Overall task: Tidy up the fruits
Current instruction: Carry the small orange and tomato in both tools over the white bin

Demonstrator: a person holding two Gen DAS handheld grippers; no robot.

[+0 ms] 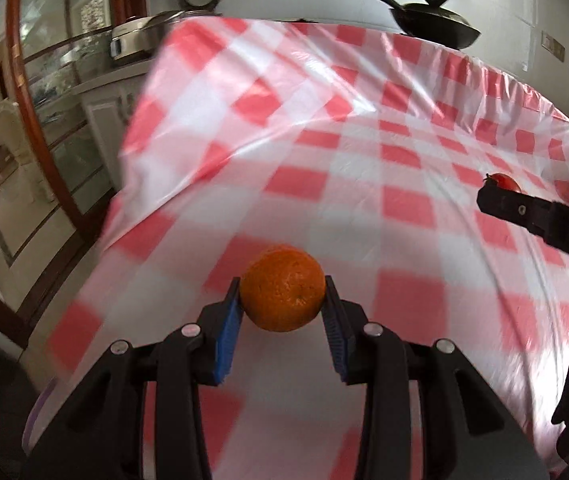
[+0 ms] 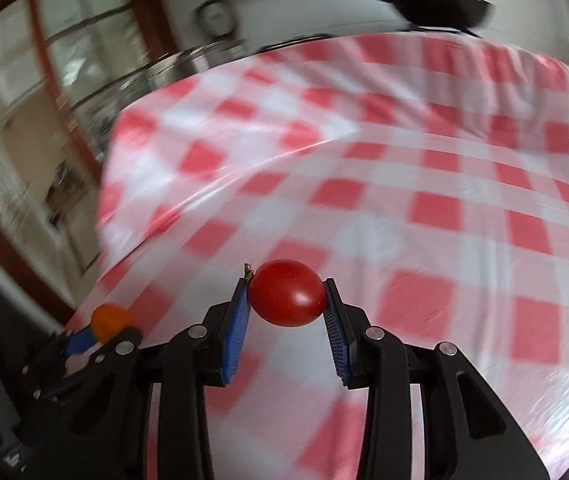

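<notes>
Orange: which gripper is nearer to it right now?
Left. The left gripper is shut on the orange; the right gripper is off to its side, shut on the tomato.

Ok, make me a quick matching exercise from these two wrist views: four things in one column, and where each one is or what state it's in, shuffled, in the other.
Column one:
1. orange
2. tomato
3. black pan
4. checked tablecloth

Column two:
A. held between the blue pads of the right gripper
B. spread over the table, red and white
C. held between the blue pads of the left gripper
D. beyond the far edge of the table, lid on

Pairs: 1-C, 2-A, 3-D, 4-B
</notes>
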